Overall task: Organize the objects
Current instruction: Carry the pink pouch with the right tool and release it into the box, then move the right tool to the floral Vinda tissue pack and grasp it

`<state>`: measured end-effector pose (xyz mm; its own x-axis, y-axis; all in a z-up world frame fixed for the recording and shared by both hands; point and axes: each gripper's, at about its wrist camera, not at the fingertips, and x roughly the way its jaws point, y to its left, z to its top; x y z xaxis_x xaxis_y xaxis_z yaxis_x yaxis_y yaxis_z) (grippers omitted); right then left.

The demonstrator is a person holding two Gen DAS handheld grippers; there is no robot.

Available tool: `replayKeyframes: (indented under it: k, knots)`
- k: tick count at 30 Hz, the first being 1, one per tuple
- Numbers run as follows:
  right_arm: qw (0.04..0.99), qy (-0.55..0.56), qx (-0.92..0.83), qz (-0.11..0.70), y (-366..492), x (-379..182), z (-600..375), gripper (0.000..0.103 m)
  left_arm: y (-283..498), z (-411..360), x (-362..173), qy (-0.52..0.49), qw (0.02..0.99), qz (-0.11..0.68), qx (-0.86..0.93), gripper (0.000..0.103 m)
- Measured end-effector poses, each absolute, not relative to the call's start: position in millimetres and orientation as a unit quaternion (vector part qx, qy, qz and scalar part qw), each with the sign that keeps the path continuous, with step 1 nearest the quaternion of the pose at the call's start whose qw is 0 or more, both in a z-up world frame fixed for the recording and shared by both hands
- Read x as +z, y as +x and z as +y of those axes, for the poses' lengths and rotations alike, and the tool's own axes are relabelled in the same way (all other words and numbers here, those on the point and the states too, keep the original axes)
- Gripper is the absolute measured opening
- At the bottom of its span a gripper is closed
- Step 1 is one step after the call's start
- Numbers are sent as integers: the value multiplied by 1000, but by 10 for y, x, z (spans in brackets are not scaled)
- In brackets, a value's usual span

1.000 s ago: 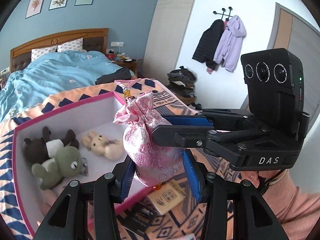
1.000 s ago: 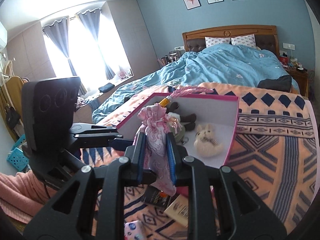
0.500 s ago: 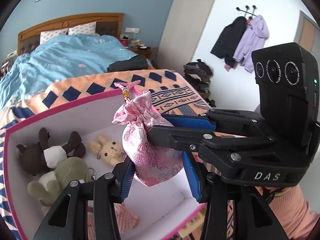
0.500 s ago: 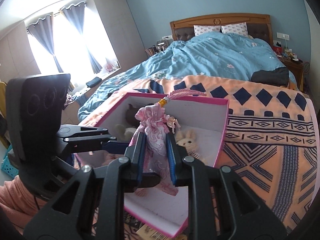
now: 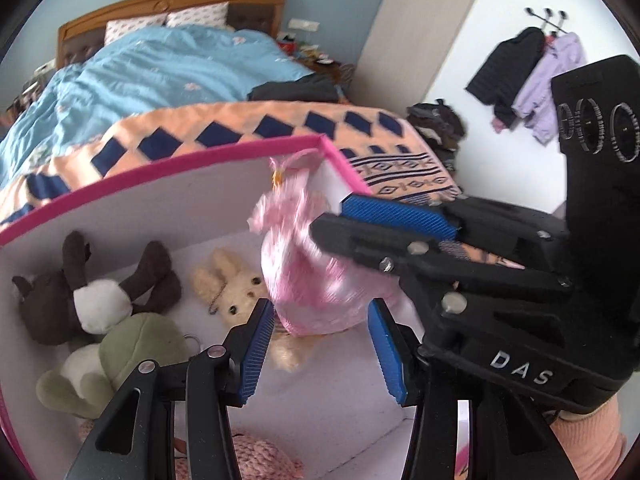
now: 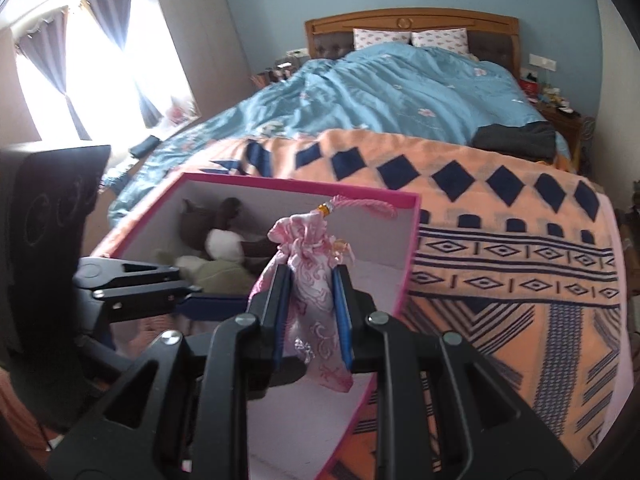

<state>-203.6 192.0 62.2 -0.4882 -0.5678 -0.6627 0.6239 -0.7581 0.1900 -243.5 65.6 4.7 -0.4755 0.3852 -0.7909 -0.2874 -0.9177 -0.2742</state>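
Observation:
My right gripper (image 6: 310, 276) is shut on a pink brocade drawstring pouch (image 6: 310, 264) and holds it over the open pink-rimmed box (image 6: 412, 248). In the left wrist view the pouch (image 5: 316, 280) hangs from the right gripper (image 5: 332, 236) above the box floor, blurred. My left gripper (image 5: 320, 320) is open, its blue pads on either side of the pouch's bottom without gripping it. Inside the box lie a brown plush (image 5: 88, 284), a green plush (image 5: 120, 356), a cream bunny (image 5: 236, 292) and a pink knitted item (image 5: 260, 460).
The box rim (image 5: 160, 164) stands on an orange and navy patterned blanket (image 6: 520, 272) at the foot of a bed with a blue duvet (image 6: 400, 96). Coats (image 5: 532, 72) hang on the right wall. Curtained windows (image 6: 80, 80) are at the left.
Both grippers have moved forward and down over the box with the pouch. The pouch now hangs inside the box's far right corner, lower than before.

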Motion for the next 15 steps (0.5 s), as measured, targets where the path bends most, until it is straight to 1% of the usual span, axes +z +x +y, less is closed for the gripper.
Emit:
replayKeyframes:
  k: [1,4,8,9,10,12,14,15]
  knots:
    - [339,370,-864,40,-2061,612,1915,24,-2442,646,46,-474,197,-54,857,50]
    - [322,373,-869,46,-2104,581,1911,29,-2400,644,88,-463,187,-43,865,51]
    - [333,371,-866,37,-2052,563,1939,29,-2295,627,122,-448,186,-36,874,55]
    - [336,369,-866,35,-2018,566,1951,29,-2244,626,146,-439,188,-33,878,58]
    - [339,366,-866,33,-1973,577,1967,29,-2187,620,178,-429,189,-30,883,65]
    - [344,360,-867,28,-1893,609,2008,30,-2071,602,249,-408,193,-29,892,71]
    - [352,351,-868,18,-1801,657,2060,36,-1958,591,326,-389,197,-26,899,74]
    - [355,346,-868,12,-1754,683,2090,37,-1884,585,372,-379,198,-25,904,79]
